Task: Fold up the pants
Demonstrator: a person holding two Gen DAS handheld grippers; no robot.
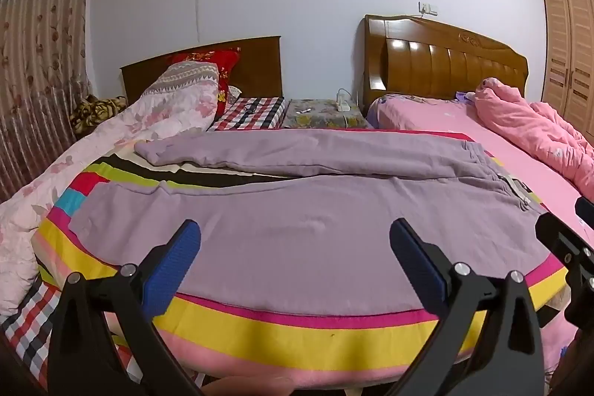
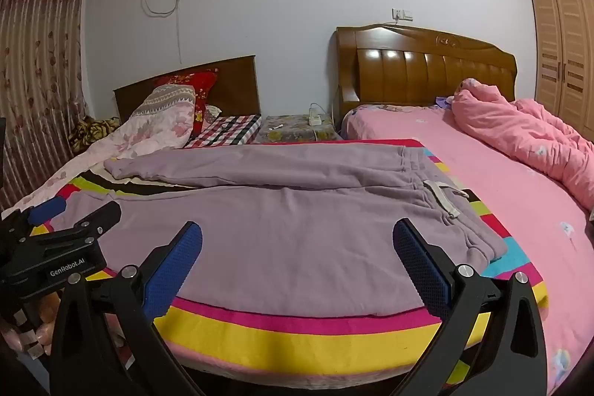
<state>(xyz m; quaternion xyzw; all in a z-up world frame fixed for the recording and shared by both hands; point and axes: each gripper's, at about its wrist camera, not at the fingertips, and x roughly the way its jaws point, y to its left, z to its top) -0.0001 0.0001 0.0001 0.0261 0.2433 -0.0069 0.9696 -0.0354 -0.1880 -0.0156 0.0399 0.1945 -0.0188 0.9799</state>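
Note:
Lilac sweatpants (image 1: 297,203) lie flat on a striped blanket (image 1: 297,333), waistband to the right and both legs reaching left. The far leg lies slightly apart from the near one. A pale drawstring (image 2: 441,195) rests at the waistband. My left gripper (image 1: 295,240) hovers open over the near leg, its blue pads (image 1: 178,258) wide apart with nothing between them. My right gripper (image 2: 297,244) is open too, above the pants (image 2: 278,210) near the seat, blanket (image 2: 297,333) edge below. Each gripper shows in the other's view: left gripper (image 2: 78,210), right gripper (image 1: 568,218).
A pink sheet (image 2: 482,173) with a bunched pink quilt (image 2: 527,140) lies to the right. A floral quilt (image 1: 148,114) and red pillow (image 1: 222,65) are at far left. A nightstand (image 2: 297,130) stands between two wooden headboards; a wardrobe (image 2: 564,51) and curtain (image 1: 41,62) flank the room.

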